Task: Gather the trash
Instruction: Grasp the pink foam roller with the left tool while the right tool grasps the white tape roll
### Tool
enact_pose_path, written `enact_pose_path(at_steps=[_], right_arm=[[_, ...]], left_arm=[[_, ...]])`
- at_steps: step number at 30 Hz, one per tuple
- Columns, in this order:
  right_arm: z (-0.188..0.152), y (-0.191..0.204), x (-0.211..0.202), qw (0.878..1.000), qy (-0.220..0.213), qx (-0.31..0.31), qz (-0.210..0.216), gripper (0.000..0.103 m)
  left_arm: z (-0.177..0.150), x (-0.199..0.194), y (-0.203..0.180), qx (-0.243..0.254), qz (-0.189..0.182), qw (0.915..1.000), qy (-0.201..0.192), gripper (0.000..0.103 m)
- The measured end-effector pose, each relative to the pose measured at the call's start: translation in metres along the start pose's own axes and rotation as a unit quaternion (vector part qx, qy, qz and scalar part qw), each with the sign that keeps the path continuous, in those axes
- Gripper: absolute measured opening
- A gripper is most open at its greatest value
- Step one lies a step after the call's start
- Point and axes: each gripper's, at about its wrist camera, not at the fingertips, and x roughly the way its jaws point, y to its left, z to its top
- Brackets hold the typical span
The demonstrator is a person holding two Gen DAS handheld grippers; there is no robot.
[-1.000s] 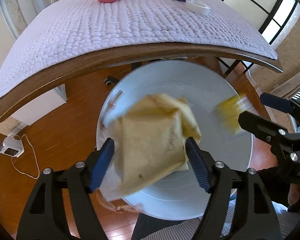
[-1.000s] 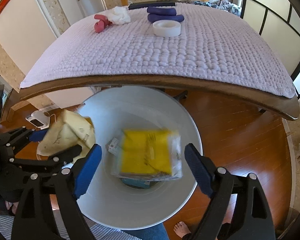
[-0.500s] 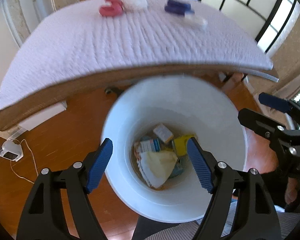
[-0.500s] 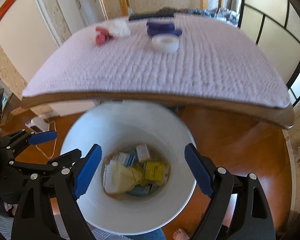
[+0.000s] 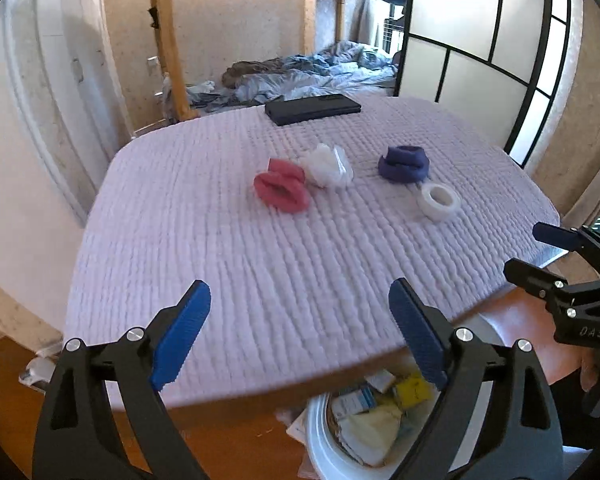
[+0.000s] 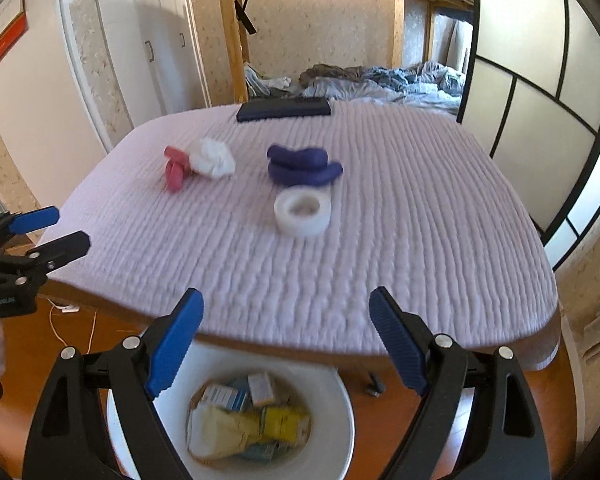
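Note:
A white bin (image 5: 312,432) (image 6: 342,400) stands on the floor under the table's near edge. It holds a beige paper bag (image 6: 220,432), a yellow packet (image 6: 284,420) and small boxes. My left gripper (image 5: 296,292) hangs over the near part of the lilac quilted table cover (image 5: 260,248); its jaws are opening with nothing between them. My right gripper (image 6: 286,298) is open and empty above the bin and the table edge. A crumpled white tissue (image 5: 327,166) (image 6: 212,158) lies mid-table.
On the cover lie a pink roll (image 5: 282,190), a purple roll (image 5: 404,163), a white tape ring (image 5: 439,201) and a dark flat case (image 5: 312,109). Behind the table are a bunk bed with bedding, cupboards at left and a paned screen at right. The floor is wooden.
The beige bag left my left gripper and the yellow packet fell; both now lie in the bin. Both grippers rose and tilted up from the bin to the tabletop. The left jaws stand wider.

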Motion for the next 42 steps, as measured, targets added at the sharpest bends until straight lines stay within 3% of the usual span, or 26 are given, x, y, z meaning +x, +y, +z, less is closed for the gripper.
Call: enact_pose_path(at_steps=[18, 24, 26, 29, 31, 33, 42], right_arm=[[0.046, -0.014, 0.088, 0.999, 0.035, 0.035, -0.002, 0.082], [0.052, -0.015, 0.101, 0.999, 0.037, 0.037, 0.001, 0.076], [0.052, -0.014, 0.103, 0.999, 0.037, 0.034, 0.002, 0.069], [0.051, -0.012, 0.106, 0.999, 0.036, 0.025, -0.002, 0.055], [0.052, -0.012, 0.108, 0.999, 0.032, 0.023, -0.001, 0.051], [0.052, -0.013, 0.108, 0.999, 0.030, 0.026, 0.000, 0.051], [0.048, -0.015, 0.091, 0.999, 0.024, 0.026, 0.013, 0.051]], left_arm=[[0.057, 0.124, 0.035, 0.049, -0.047, 0.9949, 0.075, 0.092], [0.068, 0.137, 0.037, 0.068, -0.048, 0.9940, 0.070, 0.092], [0.071, 0.141, 0.037, 0.071, -0.052, 0.9937, 0.069, 0.092], [0.069, 0.139, 0.035, 0.082, -0.048, 0.9936, 0.061, 0.086], [0.070, 0.137, 0.033, 0.086, -0.052, 0.9935, 0.055, 0.070], [0.069, 0.134, 0.030, 0.090, -0.048, 0.9935, 0.052, 0.062], [0.065, 0.122, 0.025, 0.082, -0.050, 0.9942, 0.048, 0.061]])
